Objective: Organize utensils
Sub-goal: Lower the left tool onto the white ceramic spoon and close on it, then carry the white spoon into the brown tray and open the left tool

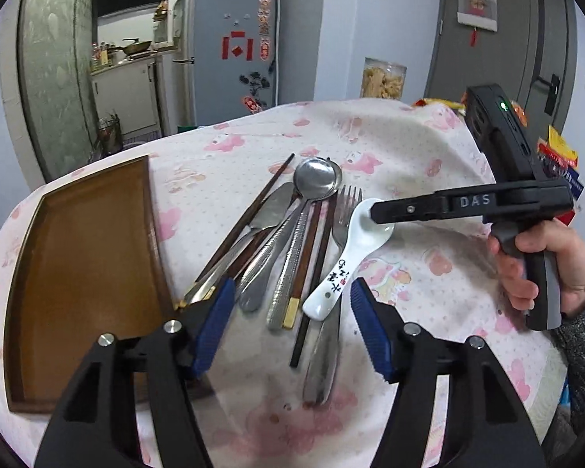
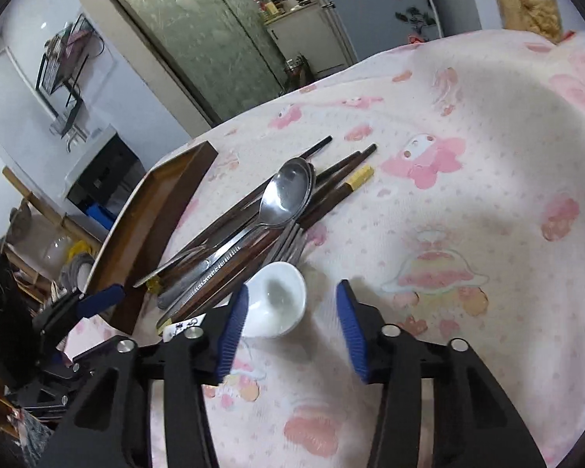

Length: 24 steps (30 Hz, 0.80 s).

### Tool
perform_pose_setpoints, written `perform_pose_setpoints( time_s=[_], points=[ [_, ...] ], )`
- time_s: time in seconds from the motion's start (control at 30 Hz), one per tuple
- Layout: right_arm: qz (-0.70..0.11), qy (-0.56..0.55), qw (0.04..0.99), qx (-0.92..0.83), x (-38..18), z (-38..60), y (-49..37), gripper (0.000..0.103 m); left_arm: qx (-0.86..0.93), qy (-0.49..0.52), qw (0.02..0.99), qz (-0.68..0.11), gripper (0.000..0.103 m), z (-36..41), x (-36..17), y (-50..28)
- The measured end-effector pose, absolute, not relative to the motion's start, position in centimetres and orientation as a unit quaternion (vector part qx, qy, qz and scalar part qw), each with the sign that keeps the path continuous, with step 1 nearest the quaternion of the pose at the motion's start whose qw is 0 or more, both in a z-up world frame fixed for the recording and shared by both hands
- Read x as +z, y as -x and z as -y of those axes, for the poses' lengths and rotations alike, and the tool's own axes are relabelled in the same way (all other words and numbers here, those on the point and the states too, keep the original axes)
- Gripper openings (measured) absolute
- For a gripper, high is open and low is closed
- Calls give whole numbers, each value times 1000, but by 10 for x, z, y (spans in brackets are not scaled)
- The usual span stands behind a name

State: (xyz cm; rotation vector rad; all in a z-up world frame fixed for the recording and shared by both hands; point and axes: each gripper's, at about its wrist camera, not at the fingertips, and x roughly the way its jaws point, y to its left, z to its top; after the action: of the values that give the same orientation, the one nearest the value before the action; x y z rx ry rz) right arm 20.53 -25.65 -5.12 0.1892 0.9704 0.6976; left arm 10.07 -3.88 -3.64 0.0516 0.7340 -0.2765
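A pile of utensils lies on the pink-patterned tablecloth: a white ceramic spoon [image 1: 345, 269], a steel ladle spoon [image 1: 316, 178], a fork [image 1: 345, 214], a knife [image 1: 269, 210] and several dark chopsticks [image 1: 249, 218]. My left gripper [image 1: 292, 331] is open, its blue pads over the handle ends of the pile. My right gripper [image 2: 292, 327] is open, with the white spoon's bowl [image 2: 279, 300] between its pads. In the left wrist view the right gripper [image 1: 382, 214] hovers over that bowl.
An empty brown wooden tray [image 1: 82, 273] lies left of the pile; it also shows in the right wrist view [image 2: 156, 214]. A jar [image 1: 384, 78] and snack packets [image 1: 557, 156] stand at the table's far side. A fridge and kitchen lie beyond.
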Motion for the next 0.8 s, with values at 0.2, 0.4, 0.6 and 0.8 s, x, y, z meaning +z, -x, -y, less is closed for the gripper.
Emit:
perform_pose_setpoints(
  time_s=[0.2, 0.4, 0.6, 0.8],
  points=[
    [-454, -65, 826, 329, -53, 247, -208, 13, -137, -51, 912, -383, 59, 51, -47, -119],
    [-437, -90, 816, 368, -40, 249, -203, 6, -146, -70, 906, -392, 59, 62, -49, -126],
    [-422, -80, 812, 396, -18, 242, -193, 6, -162, -88, 901, -392, 35, 72, -51, -129],
    [-414, -82, 810, 406, 1, 231, -189, 6, -163, -86, 908, -376, 27, 66, -37, -118]
  ],
)
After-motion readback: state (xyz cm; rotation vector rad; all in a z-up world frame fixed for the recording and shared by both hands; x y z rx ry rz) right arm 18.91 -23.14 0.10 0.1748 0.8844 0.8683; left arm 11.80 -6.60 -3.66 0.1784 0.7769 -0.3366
